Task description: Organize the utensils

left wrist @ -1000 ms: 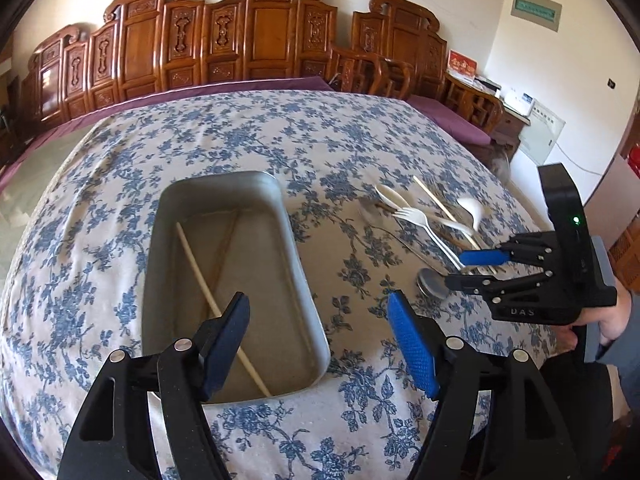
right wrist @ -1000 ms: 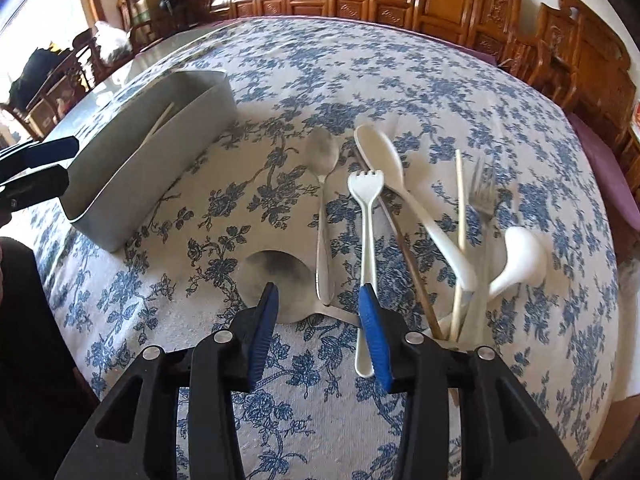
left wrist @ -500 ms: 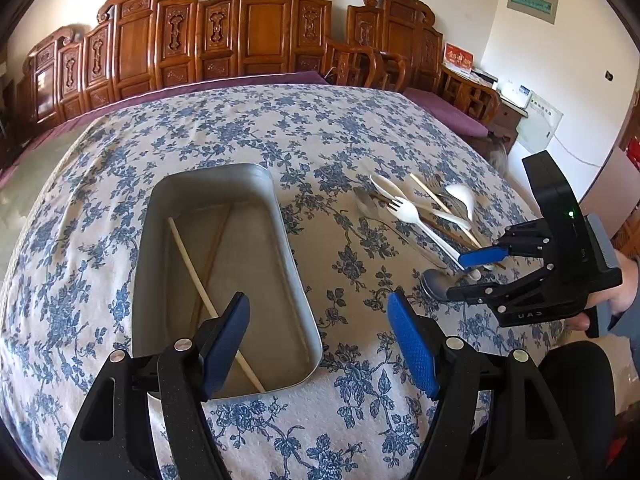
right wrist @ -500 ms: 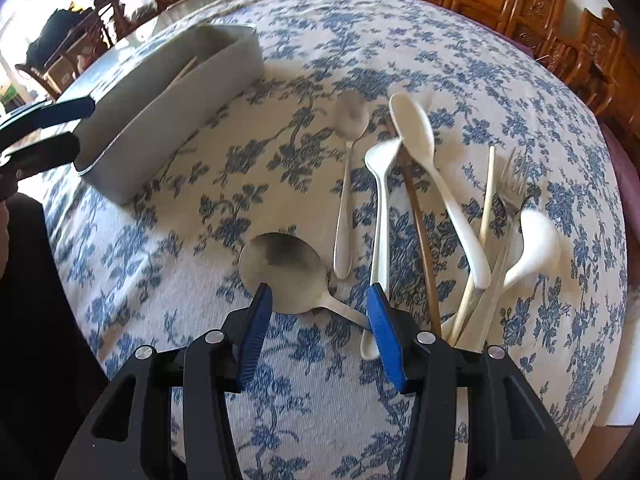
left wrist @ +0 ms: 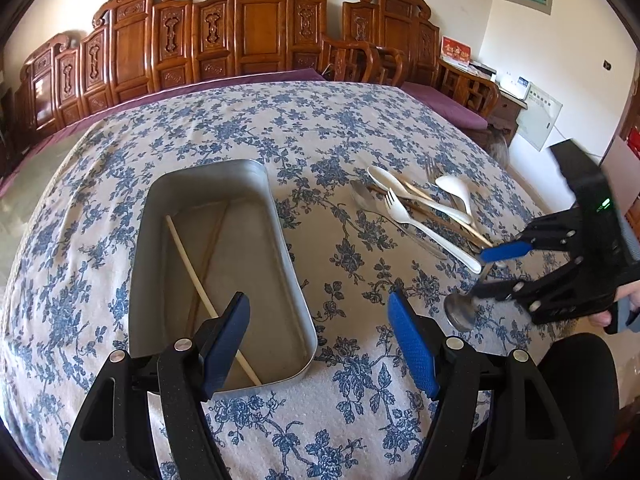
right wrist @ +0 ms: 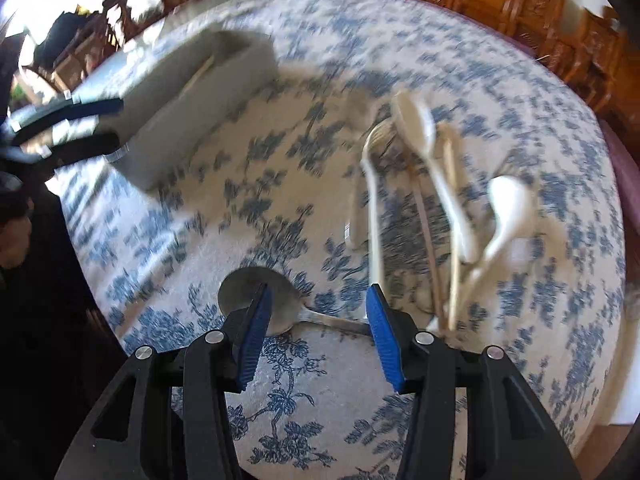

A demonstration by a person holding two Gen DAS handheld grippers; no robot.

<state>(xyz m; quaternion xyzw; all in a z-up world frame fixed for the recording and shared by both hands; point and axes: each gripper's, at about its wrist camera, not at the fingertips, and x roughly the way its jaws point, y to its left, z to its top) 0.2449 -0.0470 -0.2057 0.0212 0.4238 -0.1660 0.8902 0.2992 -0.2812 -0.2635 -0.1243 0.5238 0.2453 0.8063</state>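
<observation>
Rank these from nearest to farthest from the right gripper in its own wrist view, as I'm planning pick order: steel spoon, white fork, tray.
1. Steel spoon: between the right gripper's open fingers.
2. White fork: ahead, slightly right, in the utensil pile.
3. Tray: far left, by the left gripper.

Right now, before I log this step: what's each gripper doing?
Left gripper: open, holding nothing, above the metal tray.
Right gripper: open, straddling the large metal spoon, not gripping it.
</observation>
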